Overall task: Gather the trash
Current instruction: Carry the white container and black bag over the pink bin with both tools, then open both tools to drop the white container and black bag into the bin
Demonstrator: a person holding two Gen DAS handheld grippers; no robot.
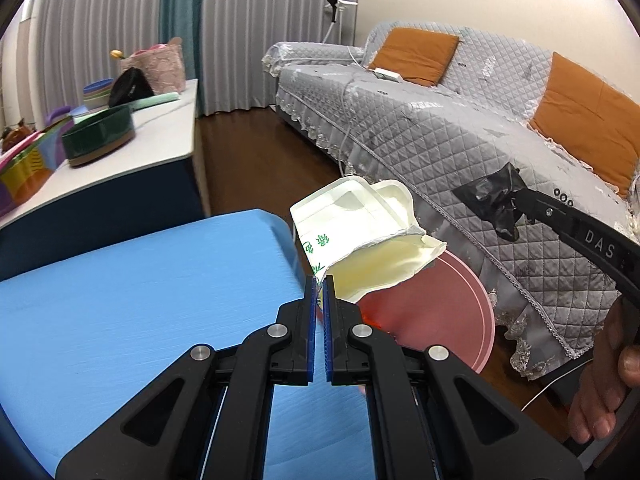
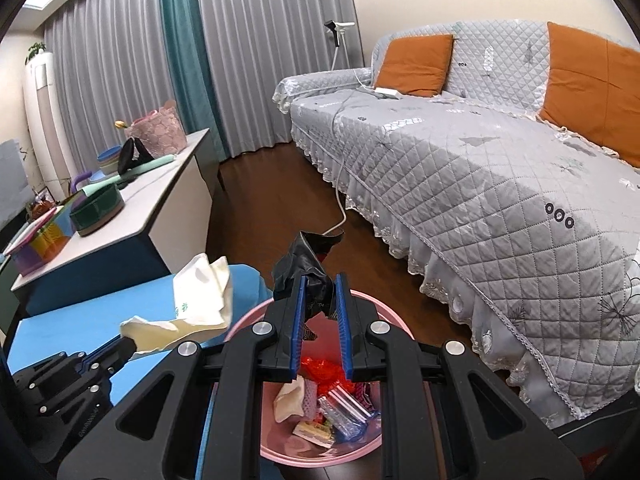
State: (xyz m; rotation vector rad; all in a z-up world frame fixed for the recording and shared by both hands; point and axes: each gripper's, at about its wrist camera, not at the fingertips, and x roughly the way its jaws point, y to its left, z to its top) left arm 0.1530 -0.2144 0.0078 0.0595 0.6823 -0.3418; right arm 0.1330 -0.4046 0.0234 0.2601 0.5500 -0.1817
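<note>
My left gripper (image 1: 319,280) is shut on the edge of a crumpled cream plastic wrapper with green print (image 1: 360,236), held over the blue table's right edge and partly above the pink bin (image 1: 448,312). The right wrist view shows that wrapper (image 2: 200,300) at the left, hanging from the left gripper (image 2: 134,346). My right gripper (image 2: 319,284) is shut on a crumpled black wrapper (image 2: 306,264), right above the pink trash bin (image 2: 320,456). Several wrappers lie in the bin. In the left wrist view the right gripper (image 1: 508,202) comes in from the right with the black wrapper (image 1: 492,196).
A blue table (image 1: 140,300) lies below the left gripper. A grey quilted sofa (image 2: 500,184) with orange cushions fills the right side. A white sideboard (image 2: 132,216) with bowls and a basket stands at the left. Dark wood floor (image 2: 272,208) runs between them. A hand (image 1: 600,392) holds the right gripper.
</note>
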